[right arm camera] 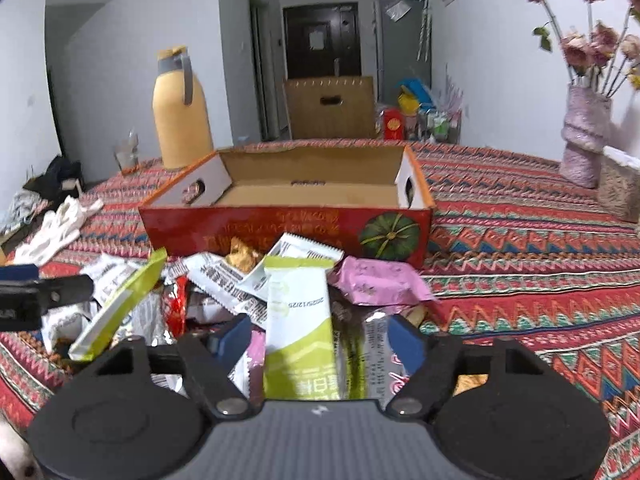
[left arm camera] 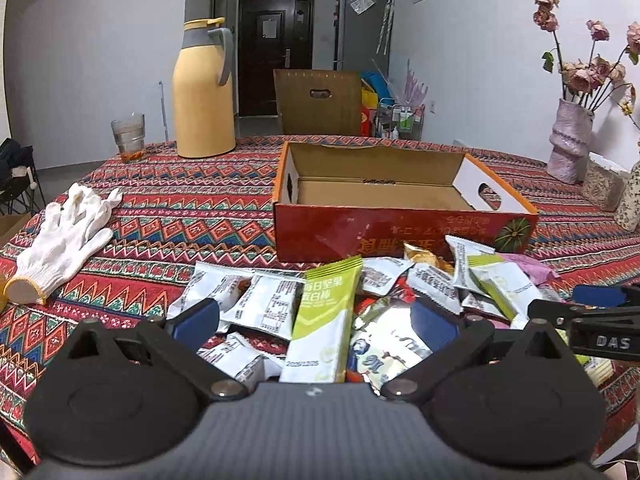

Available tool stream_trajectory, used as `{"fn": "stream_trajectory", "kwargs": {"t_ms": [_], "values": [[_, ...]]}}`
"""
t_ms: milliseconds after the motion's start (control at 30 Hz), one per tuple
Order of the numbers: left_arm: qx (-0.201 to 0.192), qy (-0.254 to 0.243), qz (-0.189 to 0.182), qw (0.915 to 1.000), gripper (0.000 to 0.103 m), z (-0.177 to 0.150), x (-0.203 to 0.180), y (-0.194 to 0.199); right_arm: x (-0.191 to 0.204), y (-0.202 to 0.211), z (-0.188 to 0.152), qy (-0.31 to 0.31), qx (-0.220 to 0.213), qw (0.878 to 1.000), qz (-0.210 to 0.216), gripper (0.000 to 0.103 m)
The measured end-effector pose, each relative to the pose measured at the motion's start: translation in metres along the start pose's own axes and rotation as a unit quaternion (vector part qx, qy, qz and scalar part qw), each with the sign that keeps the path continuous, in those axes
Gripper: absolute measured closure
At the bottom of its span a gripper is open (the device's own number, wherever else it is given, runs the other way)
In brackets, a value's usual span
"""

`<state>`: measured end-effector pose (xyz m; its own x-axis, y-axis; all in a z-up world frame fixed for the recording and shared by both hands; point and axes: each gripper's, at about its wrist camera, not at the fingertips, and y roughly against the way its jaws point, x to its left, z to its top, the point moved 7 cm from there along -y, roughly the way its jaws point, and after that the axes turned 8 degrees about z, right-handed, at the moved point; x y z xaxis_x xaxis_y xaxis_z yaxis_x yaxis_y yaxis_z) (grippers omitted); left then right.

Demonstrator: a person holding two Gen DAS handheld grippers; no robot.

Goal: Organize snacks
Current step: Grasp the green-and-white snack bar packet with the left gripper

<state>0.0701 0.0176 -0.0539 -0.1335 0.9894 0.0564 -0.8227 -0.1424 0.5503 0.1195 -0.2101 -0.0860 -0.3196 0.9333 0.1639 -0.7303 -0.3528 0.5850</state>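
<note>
A heap of snack packets (left arm camera: 360, 300) lies on the patterned tablecloth (left arm camera: 180, 216) in the lower middle of both views, just in front of a red cardboard box (left arm camera: 400, 236) with a pumpkin printed on its near wall, open and bare inside. In the left wrist view the left gripper (left arm camera: 316, 320) hangs over the heap with its blue-padded jaws wide apart; a green-and-white nut bar packet (left arm camera: 324, 320) lies between them, but neither pad presses on it. In the right wrist view the right gripper (right arm camera: 320, 340) sits low over the pile, its jaws partly apart around another green-and-white bar packet (right arm camera: 298, 336); the pads stand clear of its edges. A pink packet (right arm camera: 376, 284) lies at the right edge of the heap. A white work glove (left arm camera: 64, 236) rests at the left of the frame, a yellow thermos jug (left arm camera: 204, 92) and a glass tumbler (left arm camera: 129, 136) stand upper left, and a vase of dried roses (left arm camera: 570, 140) stands at the right.
</note>
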Motion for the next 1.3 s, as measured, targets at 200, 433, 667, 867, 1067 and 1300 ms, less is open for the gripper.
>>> {"fn": "stream_trajectory", "kwargs": {"t_ms": [200,433,667,867,1067,1300], "values": [[0.014,0.0,0.01,0.9999,0.0,-0.003,0.006,-0.01,-0.001,-0.021,-0.002,-0.011,0.025,0.999,0.016,0.051],[0.031,0.004,0.016,0.9994,0.0,-0.006,0.015,-0.024,0.002,-0.019,0.0,-0.01,0.015,0.999,0.03,0.065],[0.043,0.008,0.001,0.9991,0.002,-0.004,0.016,-0.036,-0.002,0.008,0.01,-0.025,-0.046,0.998,0.025,0.065],[0.074,0.006,-0.024,0.997,0.022,-0.009,0.005,-0.053,-0.009,0.017,0.007,-0.042,-0.064,0.997,0.019,0.065],[0.103,0.034,-0.057,0.9924,0.042,-0.016,0.004,-0.063,-0.009,0.015,-0.002,-0.052,-0.057,0.997,0.022,0.065],[0.113,0.053,-0.076,0.9893,0.061,-0.02,0.005,-0.068,-0.003,0.016,-0.006,-0.053,-0.055,0.997,0.029,0.065]]}}
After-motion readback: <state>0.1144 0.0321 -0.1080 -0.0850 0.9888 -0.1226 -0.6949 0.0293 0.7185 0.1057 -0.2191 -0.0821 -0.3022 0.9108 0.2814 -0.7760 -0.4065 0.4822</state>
